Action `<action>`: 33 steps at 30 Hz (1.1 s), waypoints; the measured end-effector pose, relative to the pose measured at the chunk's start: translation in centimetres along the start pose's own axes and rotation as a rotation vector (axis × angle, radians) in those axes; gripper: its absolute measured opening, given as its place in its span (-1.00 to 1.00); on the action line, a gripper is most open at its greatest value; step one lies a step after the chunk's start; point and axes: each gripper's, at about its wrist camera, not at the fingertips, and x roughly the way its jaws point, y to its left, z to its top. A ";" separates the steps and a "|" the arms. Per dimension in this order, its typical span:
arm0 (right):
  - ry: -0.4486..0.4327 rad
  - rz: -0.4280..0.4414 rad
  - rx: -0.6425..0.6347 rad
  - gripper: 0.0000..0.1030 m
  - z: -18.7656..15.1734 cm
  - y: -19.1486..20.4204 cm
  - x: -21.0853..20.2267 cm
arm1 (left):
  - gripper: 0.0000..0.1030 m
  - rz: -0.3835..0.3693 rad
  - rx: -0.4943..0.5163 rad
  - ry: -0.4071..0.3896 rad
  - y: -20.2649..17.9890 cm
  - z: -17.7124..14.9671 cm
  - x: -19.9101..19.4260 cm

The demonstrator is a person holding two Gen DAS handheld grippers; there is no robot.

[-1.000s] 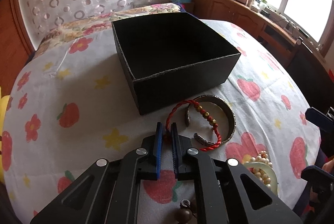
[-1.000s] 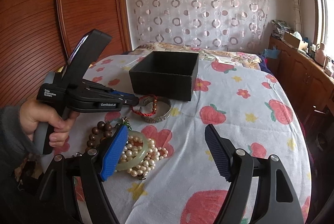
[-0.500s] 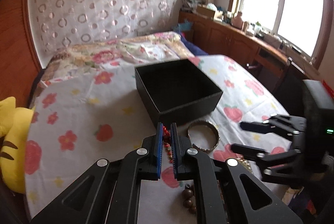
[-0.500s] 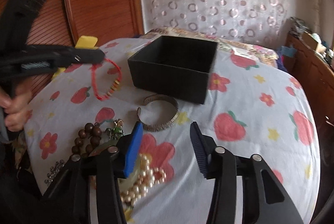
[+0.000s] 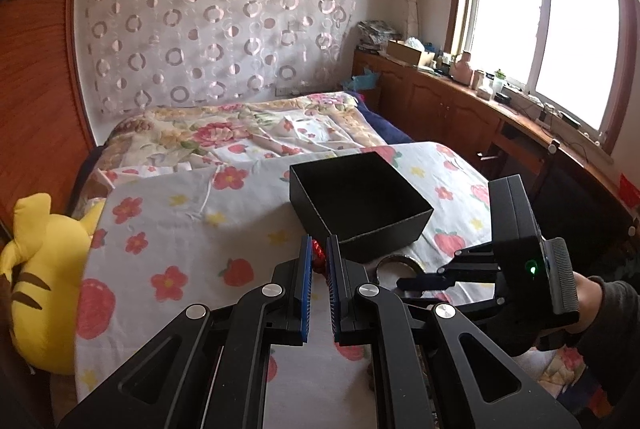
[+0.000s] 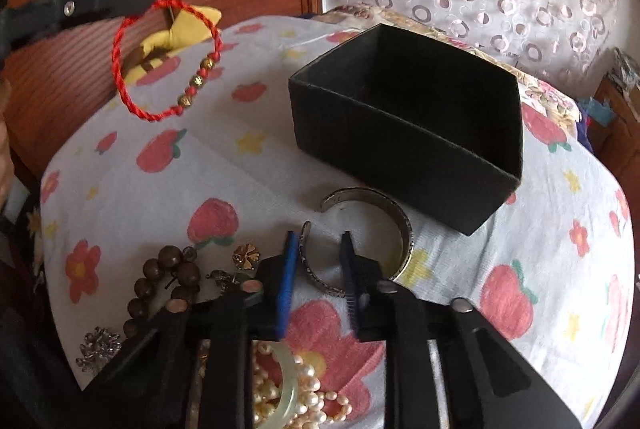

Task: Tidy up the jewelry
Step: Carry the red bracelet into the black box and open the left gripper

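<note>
A bed (image 6: 248,189) with a flowered sheet is seen, a black box (image 6: 404,133) upon it. The red cord bracelet (image 6: 160,61) is held pinched in the left claw (image 5: 319,261), up and left of the box. The right claw (image 6: 320,253) is partly open astride the silver cuff (image 6: 400,225).

Silver cuff (image 5: 394,263): your left wrist view shows only an arc, the rest behind gripper bodies. Red cord bracelet (image 5: 319,253): mostly hidden there between the pads. Pearl strand (image 6: 304,395): cut off by your right view's bottom edge.

a flower-print bedsheet (image 6: 248,173) carries a black box (image 6: 404,149), silver cuff (image 6: 400,229), wooden beads (image 6: 160,281) and pearls (image 6: 308,389).
</note>
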 end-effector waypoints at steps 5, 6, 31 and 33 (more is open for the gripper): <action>0.001 -0.005 -0.027 -0.89 -0.1 0.3 0.2 | -0.88 0.010 0.000 -0.011 0.2 0.3 0.1; -0.011 -0.003 -0.021 -0.90 -0.2 0.3 0.0 | -0.87 0.011 0.000 -0.012 0.2 0.3 0.1; -0.237 -0.052 0.036 -0.90 2.0 -4.3 -7.8 | -0.87 0.014 -0.014 0.053 -0.9 5.1 9.4; -0.239 -0.055 0.041 -0.90 2.1 -4.7 -7.9 | -0.87 0.017 -0.012 0.064 -1.1 5.1 10.3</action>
